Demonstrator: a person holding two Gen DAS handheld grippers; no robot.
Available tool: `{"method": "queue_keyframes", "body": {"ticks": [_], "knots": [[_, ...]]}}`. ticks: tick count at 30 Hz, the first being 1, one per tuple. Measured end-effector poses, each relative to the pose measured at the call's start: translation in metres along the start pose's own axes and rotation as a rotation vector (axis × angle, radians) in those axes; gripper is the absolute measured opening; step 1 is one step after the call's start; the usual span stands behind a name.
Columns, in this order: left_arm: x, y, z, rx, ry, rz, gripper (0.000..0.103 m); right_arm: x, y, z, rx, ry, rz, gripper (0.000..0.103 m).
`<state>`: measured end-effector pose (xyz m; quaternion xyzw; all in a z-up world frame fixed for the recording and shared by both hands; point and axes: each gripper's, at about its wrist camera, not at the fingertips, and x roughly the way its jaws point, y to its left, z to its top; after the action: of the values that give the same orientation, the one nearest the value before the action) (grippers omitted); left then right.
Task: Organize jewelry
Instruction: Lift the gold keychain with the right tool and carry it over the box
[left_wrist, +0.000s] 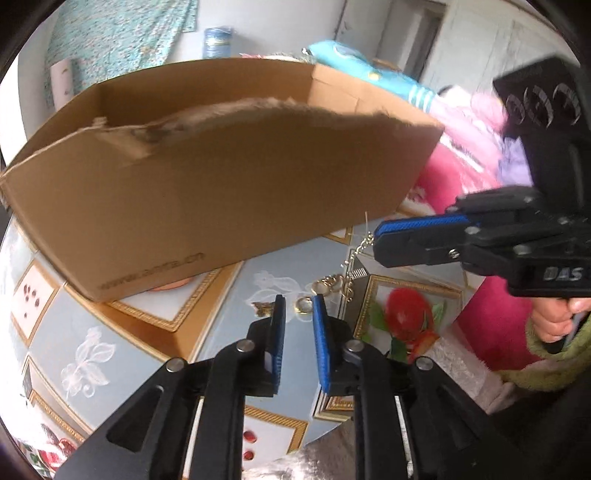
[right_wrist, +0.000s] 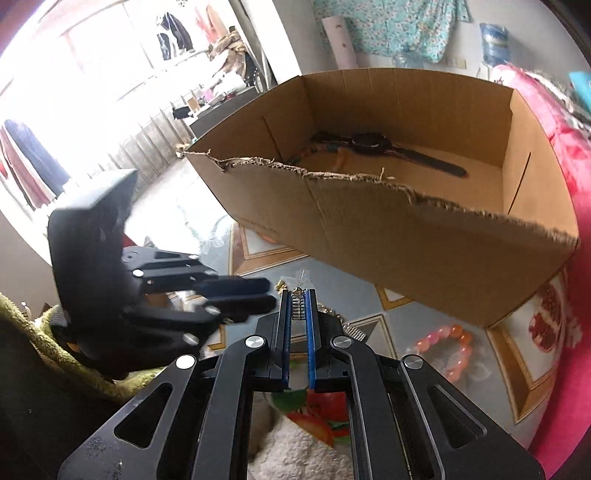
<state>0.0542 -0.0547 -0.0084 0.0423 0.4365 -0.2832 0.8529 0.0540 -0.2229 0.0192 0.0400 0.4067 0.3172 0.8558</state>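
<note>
The right gripper has its jaws nipped tight on a small silvery piece of jewelry, a spring-like bit sitting between the blue pads right at the tips. From the left wrist view the same gripper reaches in from the right, and a thin chain hangs from its tip down toward the counter, just off the near corner of the cardboard box.

The left gripper hovers low over the counter with its jaws slightly parted and nothing between them. A gold ring lies on the patterned cloth right beyond the gap, with a few more small gold pieces beside it.

The box stands open on the counter, its near edge torn and ragged. Inside it lies a dark wristwatch with its strap stretched flat on the bottom, and some coloured bits behind it that I cannot make out. A pink and orange bead bracelet rests on the counter beside the box, to the right of the right gripper. A hand in a green fuzzy sleeve holds the right gripper's grip
</note>
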Motion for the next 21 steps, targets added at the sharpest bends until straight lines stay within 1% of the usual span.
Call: {"method": "queue_keyframes", "body": {"ticks": [6, 8, 9, 17, 21], "knots": [[0.013, -0.004, 0.006, 0.015, 0.023, 0.034, 0.014, -0.002, -0.006, -0.003, 0.016, -0.016, 0.016, 0.005], [0.017, -0.006, 0.008, 0.02, 0.035, 0.037, 0.014, -0.002, -0.008, -0.004, 0.021, -0.019, 0.018, 0.005], [0.017, -0.011, 0.004, 0.023, 0.041, 0.039, 0.014, -0.001, -0.009, -0.004, 0.026, -0.021, 0.02, 0.006], [0.024, -0.022, 0.008, 0.046, 0.06, 0.067, 0.014, -0.002, -0.015, -0.006, 0.046, -0.031, 0.027, 0.006], [0.027, -0.03, 0.011, 0.052, 0.075, 0.069, 0.014, -0.006, -0.015, -0.007, 0.051, -0.037, 0.029, 0.006]]}}
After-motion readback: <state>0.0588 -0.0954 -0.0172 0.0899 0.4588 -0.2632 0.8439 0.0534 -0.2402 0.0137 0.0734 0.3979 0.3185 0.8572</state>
